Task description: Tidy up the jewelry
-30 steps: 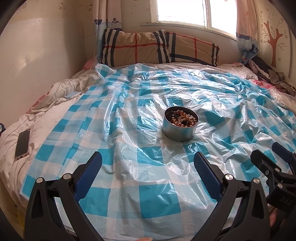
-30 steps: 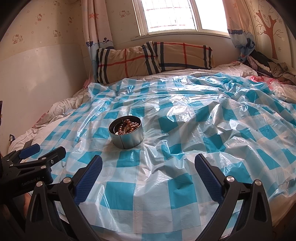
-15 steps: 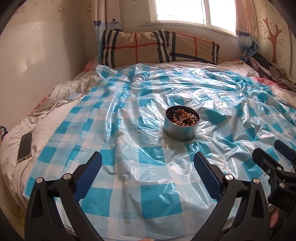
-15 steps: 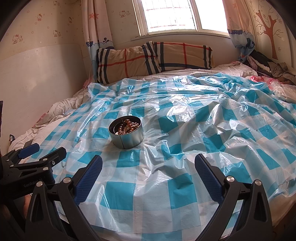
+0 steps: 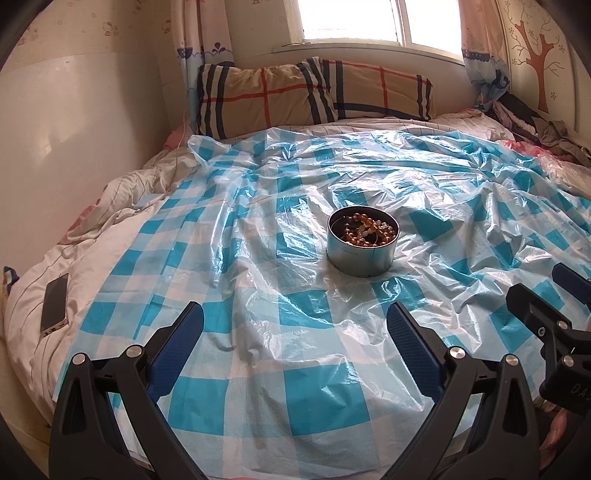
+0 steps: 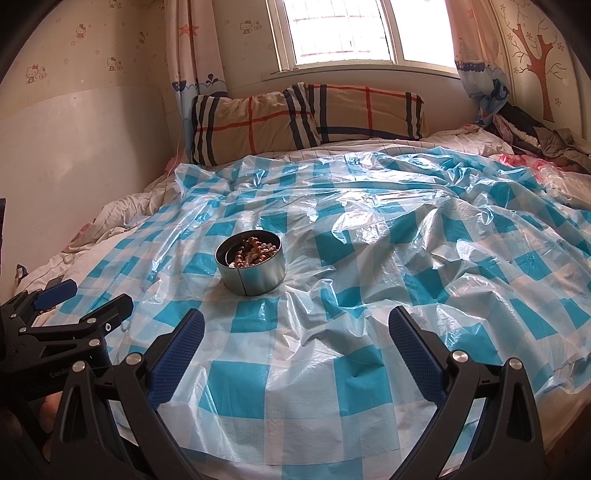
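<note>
My left gripper [image 5: 293,338] has drifted slightly since a moment ago; the right gripper [image 6: 295,338] has barely moved. Ahead of both pairs of wide-open, empty fingers, on the bed's checked plastic sheet [image 5: 258,387], stands a round tin [image 5: 362,246] of amber beads [image 5: 367,232].

Bedroom scene. A bed [image 5: 122,236] with white quilted bedding is covered by a crinkled blue-and-white checked plastic sheet [image 5: 280,295]. Two plaid pillows [image 6: 306,118] are propped at the far end under a bright window [image 6: 354,33]. Patterned curtains [image 6: 192,51] are hung on both sides. Cartoon wallpaper [image 6: 74,44] is seen left, a tree decal [image 6: 539,55] right. Clothes [image 6: 535,136] are piled far right.
</note>
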Motion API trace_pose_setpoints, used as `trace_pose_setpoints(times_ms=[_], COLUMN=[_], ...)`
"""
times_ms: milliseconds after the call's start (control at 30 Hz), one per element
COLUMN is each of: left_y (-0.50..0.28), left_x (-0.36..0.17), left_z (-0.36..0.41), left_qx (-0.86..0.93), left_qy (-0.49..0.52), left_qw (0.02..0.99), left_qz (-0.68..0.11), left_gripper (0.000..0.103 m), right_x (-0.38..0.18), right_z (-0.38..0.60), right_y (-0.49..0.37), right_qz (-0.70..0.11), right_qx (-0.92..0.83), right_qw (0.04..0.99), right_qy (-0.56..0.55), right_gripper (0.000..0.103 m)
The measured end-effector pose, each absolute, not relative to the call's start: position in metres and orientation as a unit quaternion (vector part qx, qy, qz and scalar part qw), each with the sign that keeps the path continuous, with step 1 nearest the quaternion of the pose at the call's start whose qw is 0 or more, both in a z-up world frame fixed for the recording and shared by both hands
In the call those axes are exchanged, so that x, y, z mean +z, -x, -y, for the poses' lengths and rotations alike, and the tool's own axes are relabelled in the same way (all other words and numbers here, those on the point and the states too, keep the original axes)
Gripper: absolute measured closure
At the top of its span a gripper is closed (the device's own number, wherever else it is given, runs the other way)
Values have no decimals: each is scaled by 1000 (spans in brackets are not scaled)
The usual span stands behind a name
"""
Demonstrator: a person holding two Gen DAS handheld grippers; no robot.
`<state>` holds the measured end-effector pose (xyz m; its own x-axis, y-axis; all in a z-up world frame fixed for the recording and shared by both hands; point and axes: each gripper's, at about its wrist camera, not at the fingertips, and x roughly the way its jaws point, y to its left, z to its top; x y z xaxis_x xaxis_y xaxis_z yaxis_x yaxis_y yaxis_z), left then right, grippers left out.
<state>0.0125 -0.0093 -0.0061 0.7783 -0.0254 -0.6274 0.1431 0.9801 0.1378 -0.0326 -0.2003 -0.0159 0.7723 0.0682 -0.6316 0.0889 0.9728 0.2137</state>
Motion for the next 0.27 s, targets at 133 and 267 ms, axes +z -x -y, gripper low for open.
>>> trace_pose_setpoints(times_ms=[133,267], left_y=[-14,-10], left_x=[-9,-8], left_z=[5,2], left_qx=[-34,-28], left_qy=[-74,-67], left_qw=[937,940], left_qz=[-341,-334], left_gripper=[8,8], right_x=[-16,-16], right_z=[200,200], right_y=[33,33], right_qz=[-338,-338], right_qx=[-6,-5], right_qw=[934,934], right_qy=[-117,-116], right_gripper=[7,7])
